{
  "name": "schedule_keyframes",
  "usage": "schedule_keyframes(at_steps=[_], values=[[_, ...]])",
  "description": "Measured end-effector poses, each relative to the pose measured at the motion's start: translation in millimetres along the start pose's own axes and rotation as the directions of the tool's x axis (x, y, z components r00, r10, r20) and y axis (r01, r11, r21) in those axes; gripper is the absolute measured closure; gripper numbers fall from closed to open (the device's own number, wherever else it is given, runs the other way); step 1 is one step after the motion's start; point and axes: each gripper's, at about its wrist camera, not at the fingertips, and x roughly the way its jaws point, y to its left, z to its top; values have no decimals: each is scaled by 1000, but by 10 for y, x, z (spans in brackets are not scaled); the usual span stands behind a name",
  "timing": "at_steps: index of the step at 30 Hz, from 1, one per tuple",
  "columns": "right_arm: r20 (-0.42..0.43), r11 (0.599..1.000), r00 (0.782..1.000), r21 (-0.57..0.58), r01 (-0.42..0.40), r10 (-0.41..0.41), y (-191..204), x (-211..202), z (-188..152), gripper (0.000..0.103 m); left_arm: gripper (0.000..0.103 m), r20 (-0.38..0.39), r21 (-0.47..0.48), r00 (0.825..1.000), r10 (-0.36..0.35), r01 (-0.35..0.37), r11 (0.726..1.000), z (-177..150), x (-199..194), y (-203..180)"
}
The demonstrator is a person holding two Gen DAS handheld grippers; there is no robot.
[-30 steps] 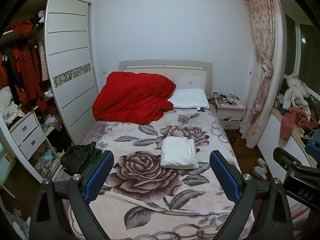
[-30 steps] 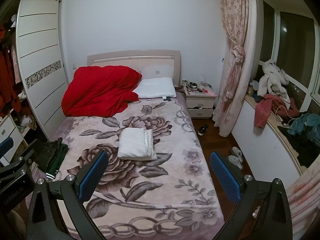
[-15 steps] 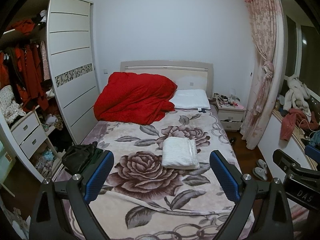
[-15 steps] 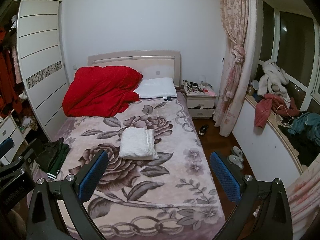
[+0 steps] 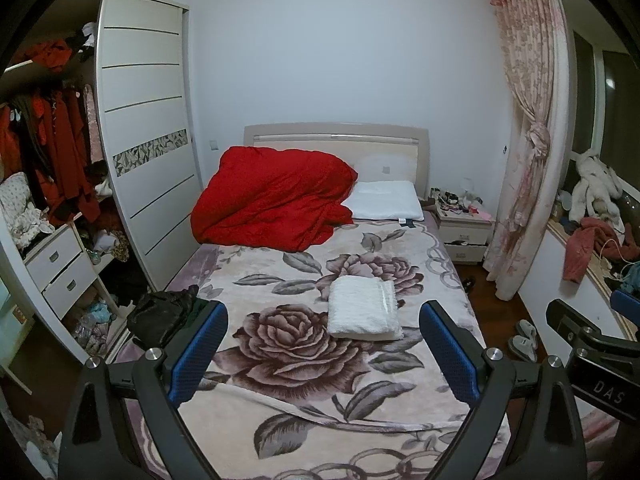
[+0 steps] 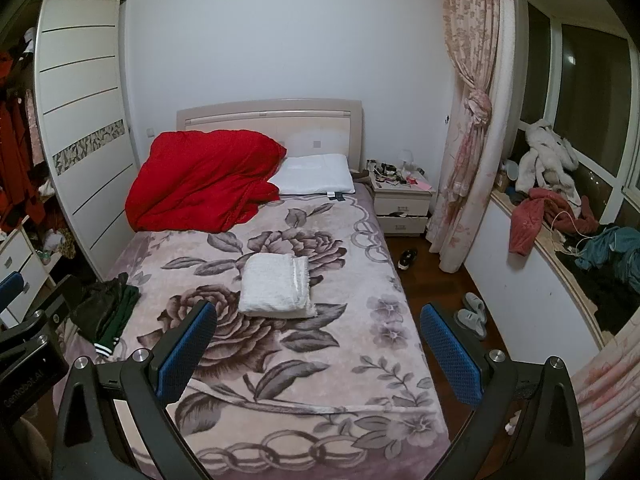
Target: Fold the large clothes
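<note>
clothes: dark garment pile (image 6: 105,312) is sitting at the bed's (image 5: 400,408) left edge, white folded one (image 5: 363,313) mid-bed | we're holding left gripper (image 5: 323,354) and right gripper (image 6: 318,356) wide open, empty, hovering near the foot | we're thinking grab the dark pile by its corners and spread it flat first

Both wrist cams look from the foot of the bed (image 5: 304,344) toward headboard (image 6: 272,114), well back; both share bed, L cam further left.
</note>
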Motion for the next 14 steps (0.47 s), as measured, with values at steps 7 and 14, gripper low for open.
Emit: schedule_keyframes(at_steps=[7,14], values=[[3,1000,1000,-1,0,0,22,22,-2,0,5,2,-1,1000,3,-3,1000,6,-30,8],[3,1000,1000,0,0,0,22,20,-9,0,5,9,3,1000,2,-2,1000,50,-37,30]])
